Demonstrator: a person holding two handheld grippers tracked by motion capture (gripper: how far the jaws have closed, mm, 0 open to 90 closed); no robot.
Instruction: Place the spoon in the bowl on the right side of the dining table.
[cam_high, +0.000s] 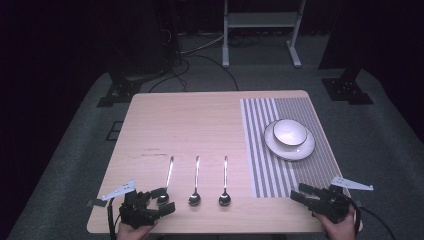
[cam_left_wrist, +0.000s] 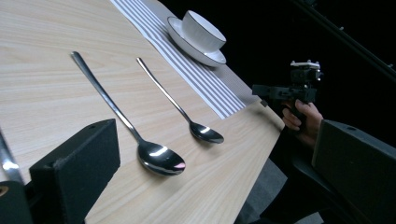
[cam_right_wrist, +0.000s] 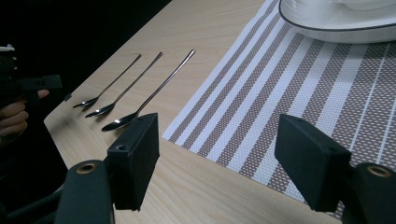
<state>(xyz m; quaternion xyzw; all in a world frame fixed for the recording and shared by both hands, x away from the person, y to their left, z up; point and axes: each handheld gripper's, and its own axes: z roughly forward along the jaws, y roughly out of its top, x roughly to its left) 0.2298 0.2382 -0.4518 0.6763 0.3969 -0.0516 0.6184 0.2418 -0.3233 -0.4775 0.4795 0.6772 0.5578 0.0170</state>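
Note:
Three steel spoons lie side by side on the wooden table (cam_high: 190, 125), bowls toward me: the left spoon (cam_high: 169, 175), the middle spoon (cam_high: 196, 180) and the right spoon (cam_high: 225, 180). My left gripper (cam_high: 167, 200) is open at the near left corner and points right; the left spoon's bowl lies close by its far jaw and nothing is gripped. In the left gripper view the middle spoon (cam_left_wrist: 159, 158) and right spoon (cam_left_wrist: 205, 133) lie ahead. My right gripper (cam_high: 299, 193) hangs open and empty over the near corner of the striped placemat (cam_high: 270, 165).
A white bowl (cam_high: 290, 132) sits on a white plate (cam_high: 300, 149) at the placemat's far right. The table's front edge runs just under both hands. Beyond the table are a metal stand (cam_high: 260, 20) and cables (cam_high: 200, 55) on the grey floor.

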